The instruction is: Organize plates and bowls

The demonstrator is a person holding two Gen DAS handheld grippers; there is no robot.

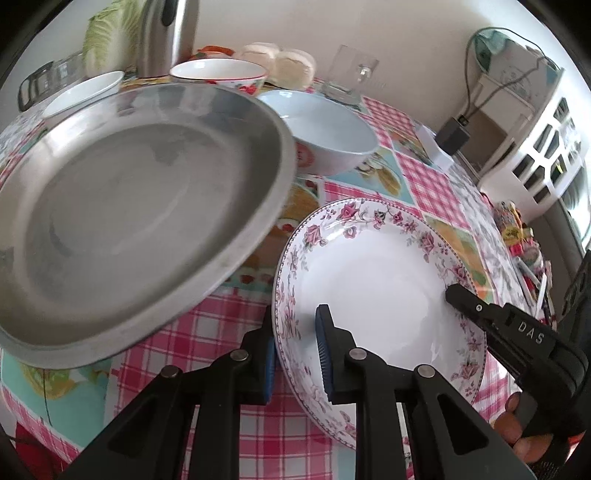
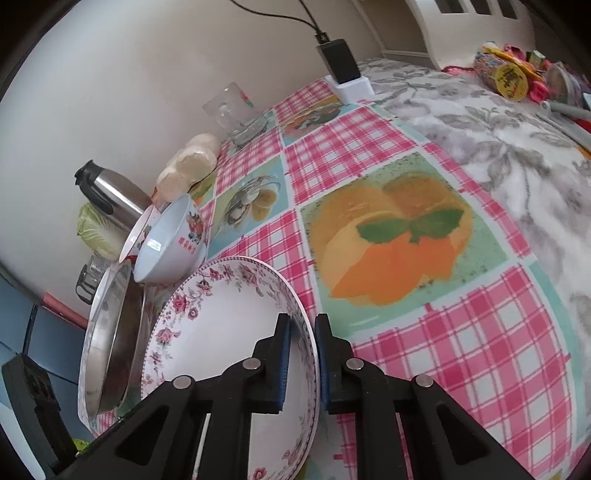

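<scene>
A white plate with a pink floral rim [image 1: 369, 280] [image 2: 221, 325] is held at two sides, above the checked tablecloth [image 2: 369, 155]. My left gripper [image 1: 295, 325] is shut on its left rim, one pad inside and one outside. My right gripper [image 2: 303, 325] is shut on the opposite rim, and its black fingers [image 1: 465, 301] show in the left wrist view. A large steel plate [image 1: 129, 206] [image 2: 114, 350] lies just left of the floral plate. Behind them stand a pale blue bowl [image 1: 325, 122] [image 2: 166, 243], a red-rimmed white bowl [image 1: 218, 72] and a small white dish [image 1: 85, 92].
Along the wall stand a steel flask [image 1: 166, 33] [image 2: 107, 195], a cabbage [image 1: 107, 37], wrapped buns [image 1: 280, 59] and a glass cup [image 1: 351, 74] [image 2: 232, 110]. A black charger on a white box [image 2: 343, 70] and colourful clutter [image 2: 517, 74] lie far right.
</scene>
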